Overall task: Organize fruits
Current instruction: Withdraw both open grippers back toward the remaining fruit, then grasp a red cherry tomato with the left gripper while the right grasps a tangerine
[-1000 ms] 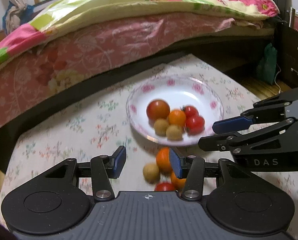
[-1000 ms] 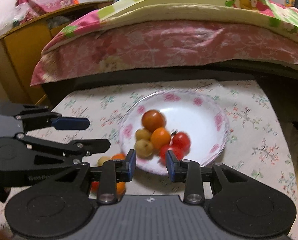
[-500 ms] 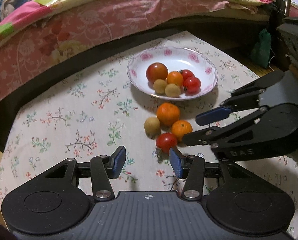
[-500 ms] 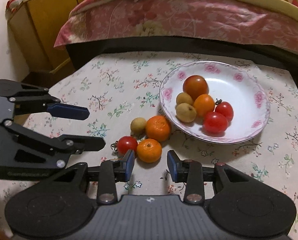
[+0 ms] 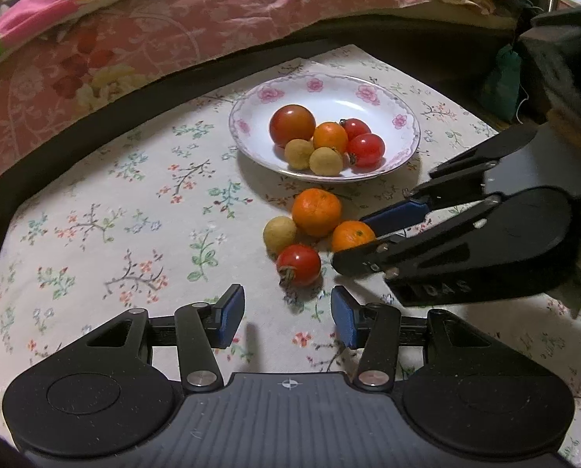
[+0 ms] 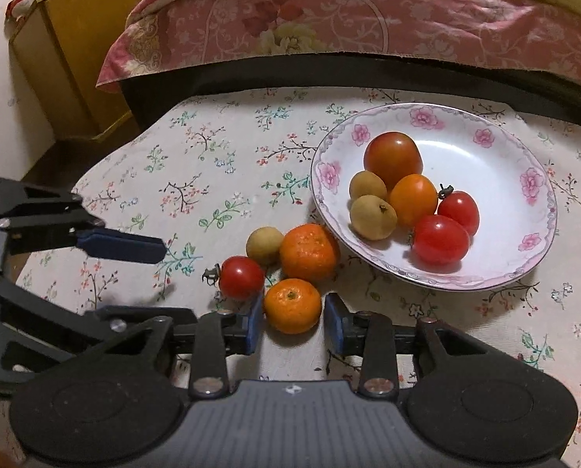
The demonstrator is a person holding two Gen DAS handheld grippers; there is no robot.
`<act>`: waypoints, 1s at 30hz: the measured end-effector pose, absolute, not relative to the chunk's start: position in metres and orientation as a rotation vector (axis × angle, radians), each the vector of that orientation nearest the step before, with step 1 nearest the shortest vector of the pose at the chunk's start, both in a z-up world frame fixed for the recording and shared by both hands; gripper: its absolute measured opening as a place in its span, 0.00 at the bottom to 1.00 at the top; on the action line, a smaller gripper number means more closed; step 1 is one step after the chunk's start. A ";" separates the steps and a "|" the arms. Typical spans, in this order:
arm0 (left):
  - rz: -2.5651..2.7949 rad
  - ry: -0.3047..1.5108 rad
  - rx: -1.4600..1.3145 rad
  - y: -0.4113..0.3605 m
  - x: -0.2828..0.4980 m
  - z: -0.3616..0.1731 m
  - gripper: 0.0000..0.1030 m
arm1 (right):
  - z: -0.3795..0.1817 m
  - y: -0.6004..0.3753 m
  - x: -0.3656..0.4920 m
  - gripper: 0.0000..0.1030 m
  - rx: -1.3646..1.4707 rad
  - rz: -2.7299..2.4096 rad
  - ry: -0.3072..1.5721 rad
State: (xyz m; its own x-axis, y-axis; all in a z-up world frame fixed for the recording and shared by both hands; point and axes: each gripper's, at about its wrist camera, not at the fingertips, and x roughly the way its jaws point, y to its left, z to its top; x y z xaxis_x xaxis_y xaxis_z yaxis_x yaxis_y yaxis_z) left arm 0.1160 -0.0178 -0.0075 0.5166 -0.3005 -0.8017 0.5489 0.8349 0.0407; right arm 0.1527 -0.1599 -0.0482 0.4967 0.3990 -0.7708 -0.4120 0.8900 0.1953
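Straddling the small orange point(image 6: 292, 305) on the worktop point(image 6: 212, 179) with my right tool point(image 6: 293, 323) open, I close gently, avoiding the tomato point(image 6: 241, 277), then lift toward the plate point(image 6: 532, 179); left tool point(image 5: 286, 319) open, empty.

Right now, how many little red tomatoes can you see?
3: two in the plate, one behind the other, and one on the tablecloth beside the oranges. The big reddish one isn't counted.
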 end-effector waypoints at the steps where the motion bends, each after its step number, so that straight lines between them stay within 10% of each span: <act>1: -0.521 0.892 0.309 -0.020 0.118 -0.009 0.56 | -0.047 -0.161 0.152 0.31 -0.021 0.492 0.930; 30: -0.561 0.930 0.285 -0.035 0.125 -0.020 0.35 | -0.044 -0.194 0.139 0.31 0.003 0.431 0.981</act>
